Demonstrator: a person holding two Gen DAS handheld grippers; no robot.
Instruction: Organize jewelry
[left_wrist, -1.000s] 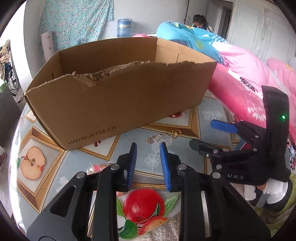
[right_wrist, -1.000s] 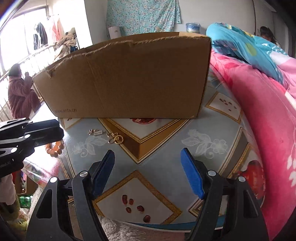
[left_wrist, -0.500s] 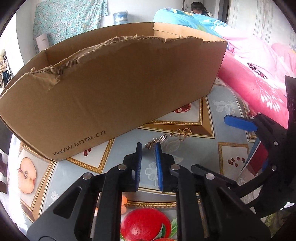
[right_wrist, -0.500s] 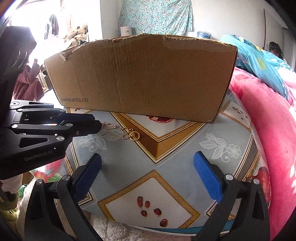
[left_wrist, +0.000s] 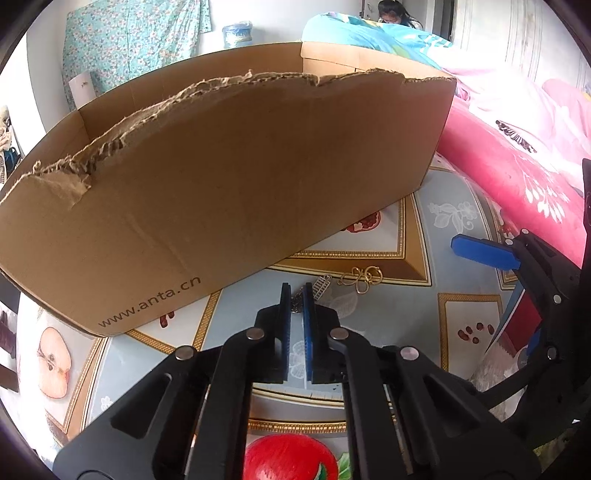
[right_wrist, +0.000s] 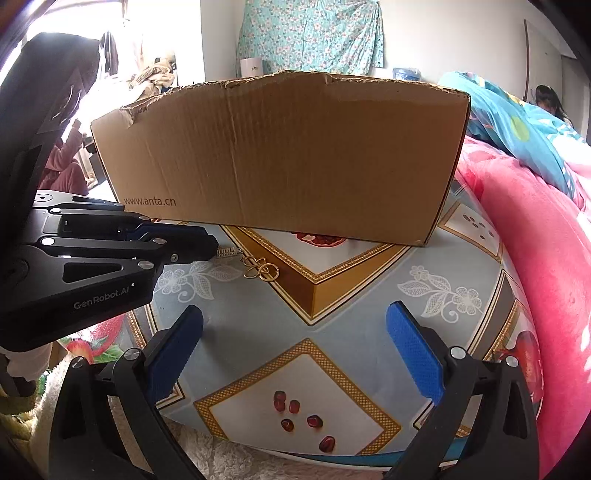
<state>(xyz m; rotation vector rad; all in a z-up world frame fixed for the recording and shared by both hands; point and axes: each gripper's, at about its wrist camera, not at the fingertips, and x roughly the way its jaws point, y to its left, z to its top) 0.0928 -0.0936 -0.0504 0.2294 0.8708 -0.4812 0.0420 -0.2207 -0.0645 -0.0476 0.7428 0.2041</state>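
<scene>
A small silver chain piece (left_wrist: 320, 286) lies on the patterned round table (right_wrist: 351, 295), just in front of the torn cardboard box (left_wrist: 221, 203). My left gripper (left_wrist: 296, 295) has its jaws closing to a thin slit on the near end of the piece; the far end sticks out past the tips (right_wrist: 229, 252). A gold looped ornament (left_wrist: 360, 276) rests right beside it, untouched (right_wrist: 260, 268). My right gripper (right_wrist: 295, 321) hovers low over the table's near edge, wide open with nothing between its fingers. One of its blue pads (left_wrist: 484, 248) shows at the right of the left wrist view.
The cardboard box (right_wrist: 288, 158) fills the table's far side, its open top facing up. A pink blanket (right_wrist: 535, 258) on a bed borders the table on the right. One person (left_wrist: 391, 14) sits far back; another (right_wrist: 62, 158) stands at the left by the window.
My left gripper moved forward and down to the silver piece and its jaws narrowed onto it. The right gripper opened wider and stayed about where it was.
</scene>
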